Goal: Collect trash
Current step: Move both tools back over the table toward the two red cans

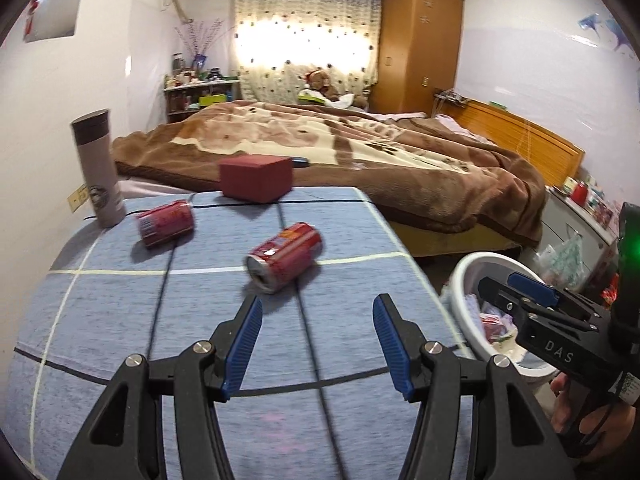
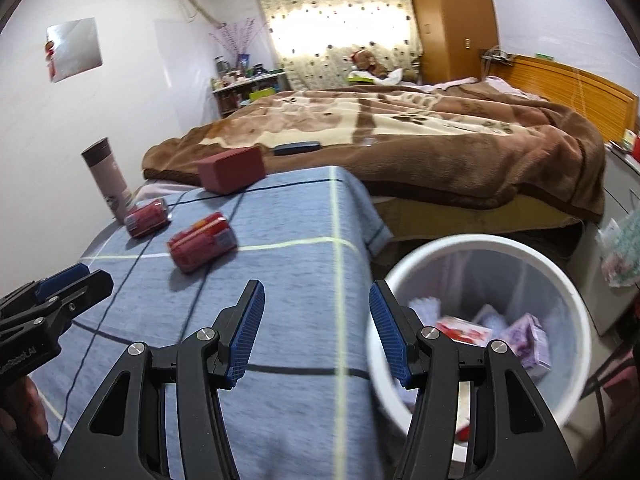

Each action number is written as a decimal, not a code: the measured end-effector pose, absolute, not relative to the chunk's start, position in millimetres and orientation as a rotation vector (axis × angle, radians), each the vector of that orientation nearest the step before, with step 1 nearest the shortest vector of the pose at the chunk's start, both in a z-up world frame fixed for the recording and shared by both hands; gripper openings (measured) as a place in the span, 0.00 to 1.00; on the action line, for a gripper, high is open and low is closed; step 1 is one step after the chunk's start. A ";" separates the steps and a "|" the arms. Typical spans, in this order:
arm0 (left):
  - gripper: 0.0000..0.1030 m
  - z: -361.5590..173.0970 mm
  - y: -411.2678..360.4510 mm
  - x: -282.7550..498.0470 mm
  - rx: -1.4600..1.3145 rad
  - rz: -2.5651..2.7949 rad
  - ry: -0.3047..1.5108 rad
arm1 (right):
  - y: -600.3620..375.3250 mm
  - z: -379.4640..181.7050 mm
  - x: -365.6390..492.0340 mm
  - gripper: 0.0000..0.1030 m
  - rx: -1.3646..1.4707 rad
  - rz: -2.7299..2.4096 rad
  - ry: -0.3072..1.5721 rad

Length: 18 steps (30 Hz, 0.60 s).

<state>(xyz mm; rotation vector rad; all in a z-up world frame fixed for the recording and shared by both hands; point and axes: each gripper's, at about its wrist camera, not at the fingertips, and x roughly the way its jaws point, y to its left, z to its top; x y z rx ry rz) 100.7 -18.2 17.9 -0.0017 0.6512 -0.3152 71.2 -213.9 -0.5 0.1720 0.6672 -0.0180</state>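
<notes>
Two red drink cans lie on their sides on a blue checked tablecloth [image 1: 120, 320]. The near can [image 1: 284, 257] [image 2: 202, 241] rests just beyond my left gripper [image 1: 318, 310], which is open and holds nothing. Further back and to the left lies the far can [image 1: 166, 223] [image 2: 147, 216]. My right gripper [image 2: 316, 294] is open and empty too, hovering over the table's right edge beside a white trash bin [image 2: 400, 276] [image 1: 472, 268] that holds cartons and paper. In the left wrist view the right gripper [image 1: 516, 288] hangs over the bin.
A grey thermos [image 1: 98, 168] [image 2: 108, 178] stands at the table's back left. A dark red box [image 1: 256, 178] [image 2: 232, 170] sits at the far edge. Behind lies a bed with a brown blanket [image 1: 360, 148]. A plastic bag [image 1: 564, 260] sits right of the bin.
</notes>
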 end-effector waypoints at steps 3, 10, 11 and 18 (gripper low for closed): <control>0.58 17.4 1.3 107.7 -0.009 -0.279 0.649 | -202.5 1.1 80.0 0.55 0.178 0.011 0.674; 0.58 13.2 44.8 127.8 -0.049 -0.229 0.664 | -175.3 -2.2 106.7 0.55 0.220 0.075 0.716; 0.58 12.5 50.5 130.9 -0.052 -0.214 0.668 | -171.1 -3.8 111.8 0.55 0.233 0.081 0.728; 0.60 9.1 80.5 153.6 -0.032 -0.157 0.678 | -145.9 -12.6 140.4 0.55 0.258 0.096 0.783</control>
